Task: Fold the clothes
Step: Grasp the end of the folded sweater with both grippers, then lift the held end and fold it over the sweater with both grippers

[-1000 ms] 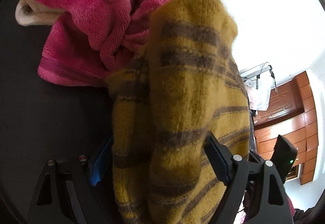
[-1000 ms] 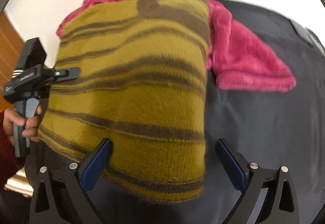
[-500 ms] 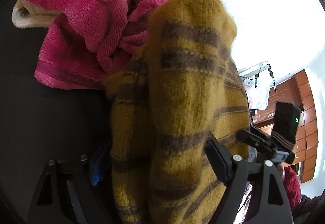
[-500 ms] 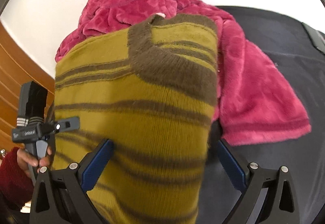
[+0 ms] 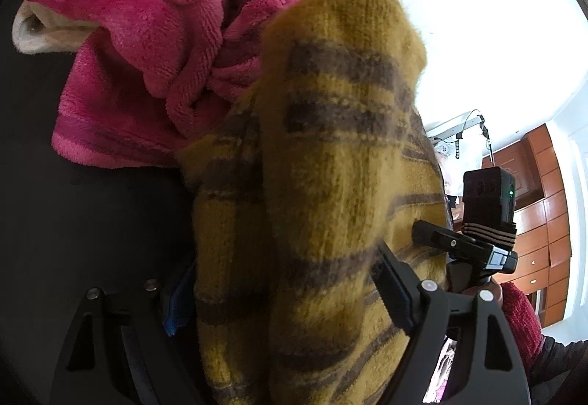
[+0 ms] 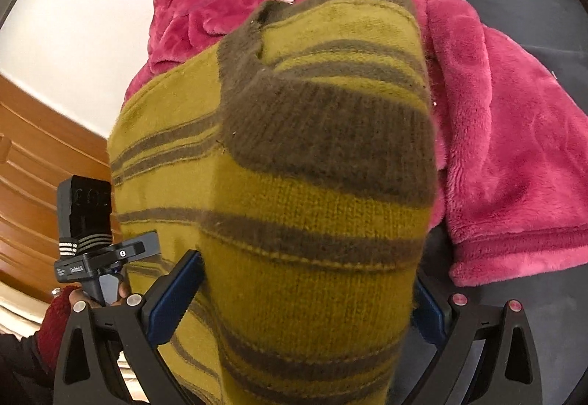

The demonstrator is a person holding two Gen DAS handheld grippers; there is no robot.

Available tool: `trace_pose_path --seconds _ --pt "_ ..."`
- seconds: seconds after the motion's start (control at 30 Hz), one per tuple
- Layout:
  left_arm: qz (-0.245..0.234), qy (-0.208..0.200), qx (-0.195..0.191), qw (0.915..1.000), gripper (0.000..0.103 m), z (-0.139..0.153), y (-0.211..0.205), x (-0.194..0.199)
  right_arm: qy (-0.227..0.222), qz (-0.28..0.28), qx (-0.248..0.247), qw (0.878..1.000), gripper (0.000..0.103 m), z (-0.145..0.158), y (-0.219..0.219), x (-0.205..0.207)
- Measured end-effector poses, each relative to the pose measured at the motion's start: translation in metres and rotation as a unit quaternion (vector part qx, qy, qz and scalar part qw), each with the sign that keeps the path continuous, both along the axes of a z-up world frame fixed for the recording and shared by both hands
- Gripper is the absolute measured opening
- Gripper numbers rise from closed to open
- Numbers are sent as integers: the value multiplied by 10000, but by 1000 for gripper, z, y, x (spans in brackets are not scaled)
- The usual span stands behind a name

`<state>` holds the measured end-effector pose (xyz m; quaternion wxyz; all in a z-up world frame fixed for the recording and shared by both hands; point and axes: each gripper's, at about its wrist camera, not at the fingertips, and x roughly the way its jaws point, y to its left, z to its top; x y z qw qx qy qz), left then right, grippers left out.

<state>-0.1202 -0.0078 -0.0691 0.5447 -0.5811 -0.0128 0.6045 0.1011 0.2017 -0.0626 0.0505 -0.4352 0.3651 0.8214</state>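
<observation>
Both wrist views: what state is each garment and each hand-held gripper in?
Striped sweater: bunched, lifted, filling both views.
Pink fleece robe: crumpled on the dark surface, unfolded.
Left hand-held gripper: jaws wide, sweater between them.
Right hand-held gripper: jaws wide, sweater between them.

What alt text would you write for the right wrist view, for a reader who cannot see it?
A mustard sweater with brown stripes fills the view, draped between the wide jaws of the right gripper. Behind it a pink fleece garment lies on a dark surface. The left gripper shows at the left edge.
</observation>
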Motion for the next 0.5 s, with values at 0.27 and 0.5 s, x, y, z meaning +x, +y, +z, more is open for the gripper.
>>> trace_pose_path --seconds 0.27,0.5 --pt "-113 16 -132 9998 83 2 24 9 -4 -74 147 9999 70 11 -8 2" --pt "-204 121 -246 9994 71 13 41 27 204 -19 539 9983 55 41 -28 10"
